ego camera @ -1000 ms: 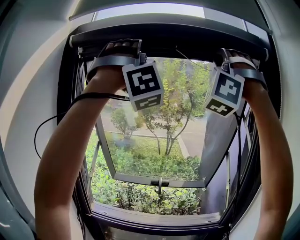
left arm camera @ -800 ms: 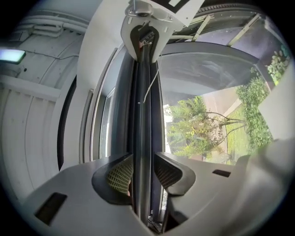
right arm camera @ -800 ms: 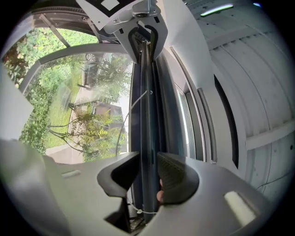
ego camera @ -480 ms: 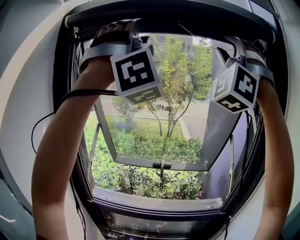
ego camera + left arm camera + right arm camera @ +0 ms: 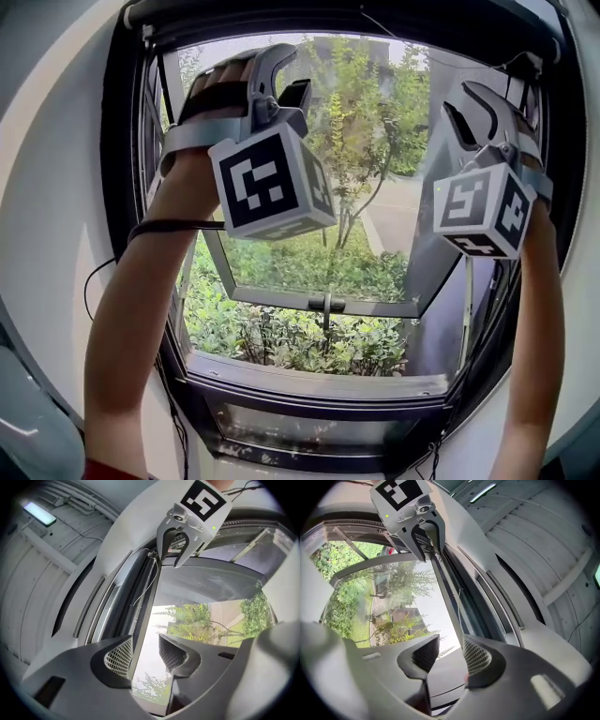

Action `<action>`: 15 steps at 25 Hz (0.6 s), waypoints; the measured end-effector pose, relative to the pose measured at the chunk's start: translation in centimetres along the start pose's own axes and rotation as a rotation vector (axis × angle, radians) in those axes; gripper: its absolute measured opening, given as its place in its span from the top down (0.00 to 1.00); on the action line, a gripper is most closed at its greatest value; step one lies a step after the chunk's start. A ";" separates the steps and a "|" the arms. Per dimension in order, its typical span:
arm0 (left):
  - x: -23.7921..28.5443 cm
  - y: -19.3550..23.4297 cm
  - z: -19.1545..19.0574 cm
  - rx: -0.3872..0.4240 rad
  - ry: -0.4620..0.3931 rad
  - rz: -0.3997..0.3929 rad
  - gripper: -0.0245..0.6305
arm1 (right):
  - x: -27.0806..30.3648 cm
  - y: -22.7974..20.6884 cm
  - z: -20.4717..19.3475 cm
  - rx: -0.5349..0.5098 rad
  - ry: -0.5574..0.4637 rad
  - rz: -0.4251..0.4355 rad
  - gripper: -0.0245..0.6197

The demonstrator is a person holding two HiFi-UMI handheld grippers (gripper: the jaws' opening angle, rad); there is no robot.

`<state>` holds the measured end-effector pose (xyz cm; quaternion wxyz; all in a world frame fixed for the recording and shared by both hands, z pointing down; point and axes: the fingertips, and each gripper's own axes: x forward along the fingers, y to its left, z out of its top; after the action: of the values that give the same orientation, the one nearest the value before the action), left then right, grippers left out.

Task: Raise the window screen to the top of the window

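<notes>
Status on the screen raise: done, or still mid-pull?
Done, it seems: the screen bar sits at the very top of the window frame, and the view outside looks uncovered. In hand: nothing. The left gripper and right gripper have just been opening; their jaws stand apart and empty, below the bar. Left: probably only pulling the grippers away.

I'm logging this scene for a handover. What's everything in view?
window frame: one, black, centre.
top bar: one, black, across the window's top.
open sash: one, grey, tilted outward.
plants: many, green, outside.
ceiling lamp: one, white, overhead.
cable: one, black, over left arm.
marker cubes: two, black-and-white, on the tongs.
left tongs: one, grey, raised; jaws just opened, nothing between.
right tongs: one, grey, raised; jaws just opened, nothing between.
arms: two, bare, reaching up.
</notes>
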<state>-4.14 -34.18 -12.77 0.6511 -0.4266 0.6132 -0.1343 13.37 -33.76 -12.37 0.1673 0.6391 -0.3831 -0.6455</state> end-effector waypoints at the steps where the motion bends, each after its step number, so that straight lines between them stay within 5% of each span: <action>1: -0.4 -0.4 -0.1 -0.016 -0.004 -0.001 0.72 | -0.4 0.5 -0.1 0.014 -0.001 0.003 0.73; 15: -6.8 -9.6 -2.4 -0.254 -0.008 -0.089 0.72 | -7.9 8.0 -1.6 0.225 -0.013 0.071 0.73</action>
<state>-4.42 -36.13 -0.97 0.5876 -0.5331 0.6031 -0.0827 13.71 -33.86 -1.05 0.1148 0.6358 -0.4766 -0.5962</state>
